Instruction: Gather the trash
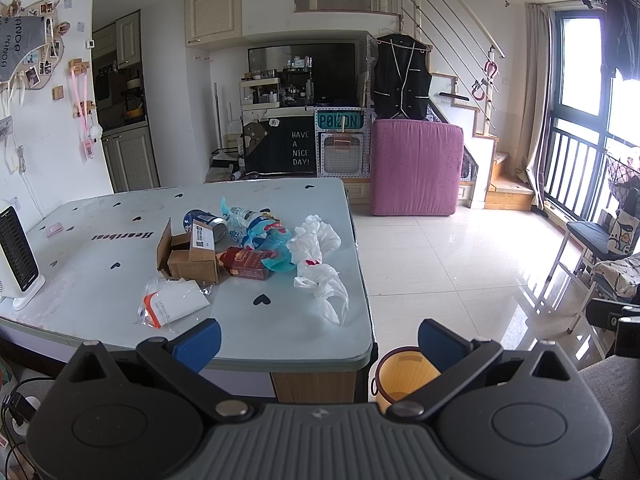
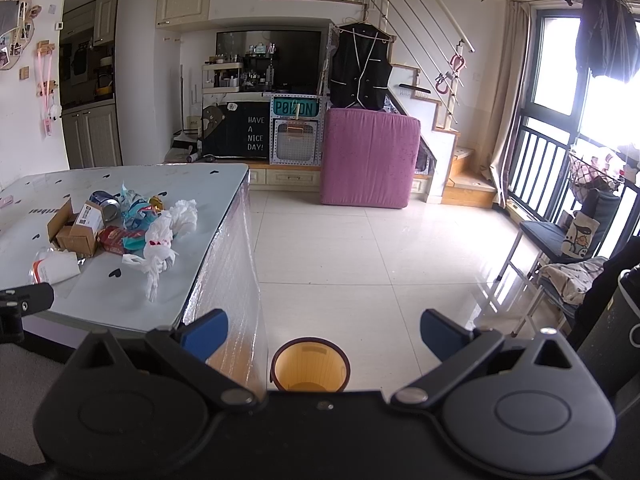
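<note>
Trash lies in a heap on the pale blue table (image 1: 120,280): an open cardboard box (image 1: 188,256), a blue can (image 1: 204,222), a red carton (image 1: 250,264), blue wrappers (image 1: 268,236), white plastic bags (image 1: 320,272) and a white pouch (image 1: 172,304). The heap also shows in the right wrist view, with the box (image 2: 78,230) and bags (image 2: 160,244). An orange bin (image 2: 310,366) stands on the floor by the table corner; it also shows in the left wrist view (image 1: 404,376). My left gripper (image 1: 320,340) is open and empty at the table's near edge. My right gripper (image 2: 324,334) is open and empty above the bin.
A white heater (image 1: 16,256) stands at the table's left end. A pink upright mattress (image 2: 368,156) leans by the stairs. A folding chair (image 2: 560,248) with cloth stands at the right by the window. Tiled floor (image 2: 380,260) stretches between them.
</note>
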A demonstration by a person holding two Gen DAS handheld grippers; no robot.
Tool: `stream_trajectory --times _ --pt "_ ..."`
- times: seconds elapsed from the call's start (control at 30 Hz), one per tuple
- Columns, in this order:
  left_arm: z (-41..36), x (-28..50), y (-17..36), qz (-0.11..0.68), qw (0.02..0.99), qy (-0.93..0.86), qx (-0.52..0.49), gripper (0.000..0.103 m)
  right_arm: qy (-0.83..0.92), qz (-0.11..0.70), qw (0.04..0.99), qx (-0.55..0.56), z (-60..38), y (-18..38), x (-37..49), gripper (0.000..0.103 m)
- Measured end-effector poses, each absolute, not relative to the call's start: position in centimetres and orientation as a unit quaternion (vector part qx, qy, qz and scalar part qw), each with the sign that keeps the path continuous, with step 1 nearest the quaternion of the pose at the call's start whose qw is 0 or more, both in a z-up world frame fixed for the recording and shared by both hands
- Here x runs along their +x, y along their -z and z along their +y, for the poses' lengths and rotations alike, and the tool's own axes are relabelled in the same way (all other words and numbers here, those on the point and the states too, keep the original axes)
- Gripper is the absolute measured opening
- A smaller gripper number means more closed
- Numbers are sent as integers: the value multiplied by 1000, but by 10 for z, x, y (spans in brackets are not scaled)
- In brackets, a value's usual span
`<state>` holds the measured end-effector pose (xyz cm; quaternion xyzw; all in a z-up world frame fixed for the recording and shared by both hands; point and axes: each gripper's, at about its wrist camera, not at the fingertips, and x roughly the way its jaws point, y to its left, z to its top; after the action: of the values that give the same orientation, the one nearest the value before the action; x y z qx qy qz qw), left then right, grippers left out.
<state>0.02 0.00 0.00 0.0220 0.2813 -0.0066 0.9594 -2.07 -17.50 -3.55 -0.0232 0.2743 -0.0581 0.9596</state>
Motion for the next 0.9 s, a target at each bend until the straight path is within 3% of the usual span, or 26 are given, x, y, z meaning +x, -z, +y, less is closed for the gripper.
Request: stream_trajectory --times 0.9 --pt "1 4 10 291 957 9 18 103 58 279 958 -23 -174 39 -19 103"
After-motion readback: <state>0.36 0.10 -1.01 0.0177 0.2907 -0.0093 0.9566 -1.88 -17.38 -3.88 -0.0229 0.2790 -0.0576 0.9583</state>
